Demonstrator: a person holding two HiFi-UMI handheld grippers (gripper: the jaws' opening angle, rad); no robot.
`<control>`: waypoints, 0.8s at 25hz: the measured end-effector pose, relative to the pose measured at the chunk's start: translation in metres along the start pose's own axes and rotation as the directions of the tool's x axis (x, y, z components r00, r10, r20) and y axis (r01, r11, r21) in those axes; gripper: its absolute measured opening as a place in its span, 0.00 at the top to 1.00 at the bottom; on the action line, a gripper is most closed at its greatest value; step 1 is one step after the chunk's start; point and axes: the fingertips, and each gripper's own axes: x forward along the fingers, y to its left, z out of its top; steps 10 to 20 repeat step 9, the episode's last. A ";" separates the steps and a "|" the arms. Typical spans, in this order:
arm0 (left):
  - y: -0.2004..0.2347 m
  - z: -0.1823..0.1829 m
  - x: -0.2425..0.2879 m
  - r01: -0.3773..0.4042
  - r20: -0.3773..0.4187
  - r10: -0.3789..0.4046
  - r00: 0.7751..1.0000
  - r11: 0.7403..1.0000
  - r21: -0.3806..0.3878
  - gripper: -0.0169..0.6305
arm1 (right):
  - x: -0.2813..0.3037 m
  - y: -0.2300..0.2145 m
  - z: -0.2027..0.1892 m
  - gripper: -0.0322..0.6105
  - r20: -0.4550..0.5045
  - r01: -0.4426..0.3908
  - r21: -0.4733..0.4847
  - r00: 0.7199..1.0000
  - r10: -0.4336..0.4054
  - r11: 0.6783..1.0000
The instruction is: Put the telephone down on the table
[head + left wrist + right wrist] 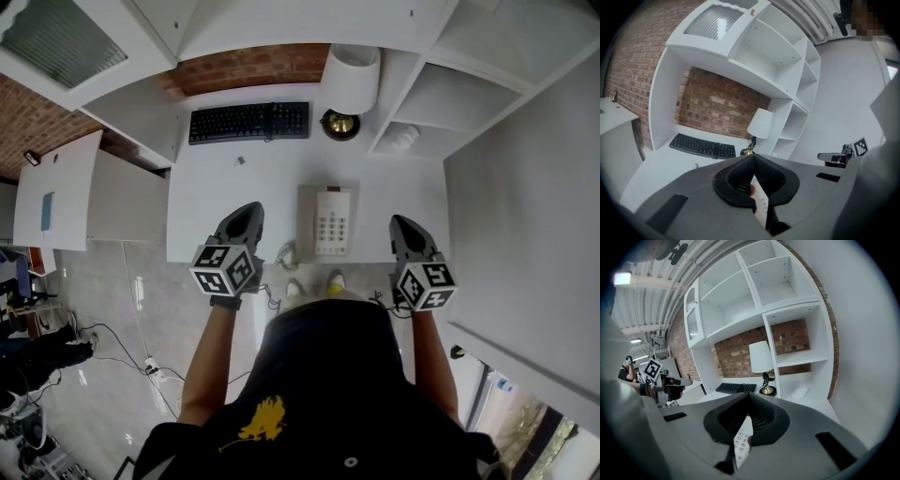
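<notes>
Brick wall (37, 117) shows at the far left behind a white side cabinet (56, 192), and cables (122, 342) trail over the pale tiled floor (103, 281) below. The left gripper (247, 211) hovers over the near edge of the white table (206, 187), its jaws pressed together on nothing. A black keyboard (248, 122) lies at the back. The telephone (333, 221) lies flat on the table between the two grippers, touched by neither. Behind it stands a white-shaded lamp (352, 80). The right gripper (403, 225) is likewise closed and empty, near open white shelves (441, 94).
</notes>
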 end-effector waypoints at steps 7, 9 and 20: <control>0.005 -0.009 -0.007 -0.005 -0.013 0.005 1.000 1.000 -0.008 0.95 | 0.001 0.000 -0.003 0.95 -0.001 0.027 0.000 1.000 -0.027 1.000; 0.008 -0.012 -0.010 -0.007 -0.018 0.007 1.000 1.000 -0.012 0.95 | 0.001 0.003 -0.003 0.95 0.000 0.027 0.001 1.000 -0.027 1.000; 0.008 -0.012 -0.010 -0.007 -0.018 0.007 1.000 1.000 -0.012 0.95 | 0.001 0.003 -0.003 0.95 0.000 0.027 0.001 1.000 -0.027 1.000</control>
